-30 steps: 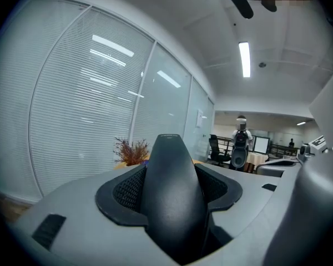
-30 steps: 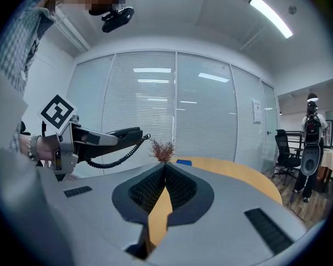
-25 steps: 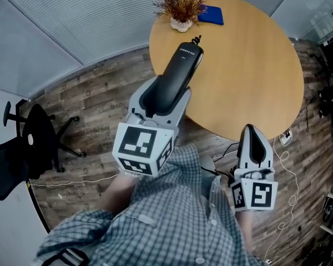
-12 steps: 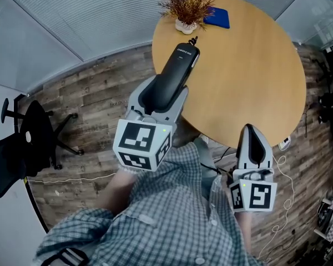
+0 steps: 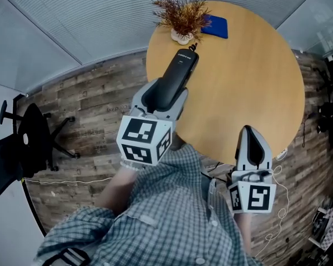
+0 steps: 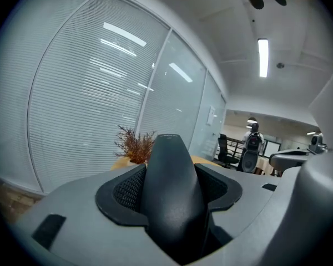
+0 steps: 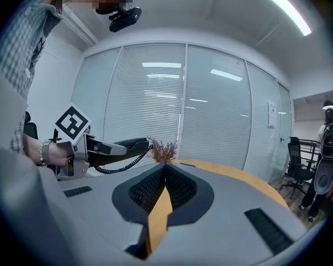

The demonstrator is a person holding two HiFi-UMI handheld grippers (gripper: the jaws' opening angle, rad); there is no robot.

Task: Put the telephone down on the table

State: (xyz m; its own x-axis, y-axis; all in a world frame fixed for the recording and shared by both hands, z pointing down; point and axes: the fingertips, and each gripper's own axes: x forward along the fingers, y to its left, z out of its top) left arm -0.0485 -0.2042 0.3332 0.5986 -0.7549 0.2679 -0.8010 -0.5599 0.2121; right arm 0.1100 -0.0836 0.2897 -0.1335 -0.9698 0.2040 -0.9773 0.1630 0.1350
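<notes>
**Left gripper out front and clamped, right gripper tucked in and closed**

I hold my left gripper (image 5: 167,95) stretched forward, away from my chest. Its jaws are clamped on the telephone (image 5: 180,68), which pokes out past the fingertips. The left marker cube (image 5: 143,139) sits at the end nearest me, above my bare left forearm (image 5: 117,186) and checked sleeve (image 5: 80,231). My right gripper (image 5: 250,134) is held close in at my right side and points forward. Its jaws meet at the tips and grip nothing. The right marker cube (image 5: 253,196) faces up toward my head.
</notes>
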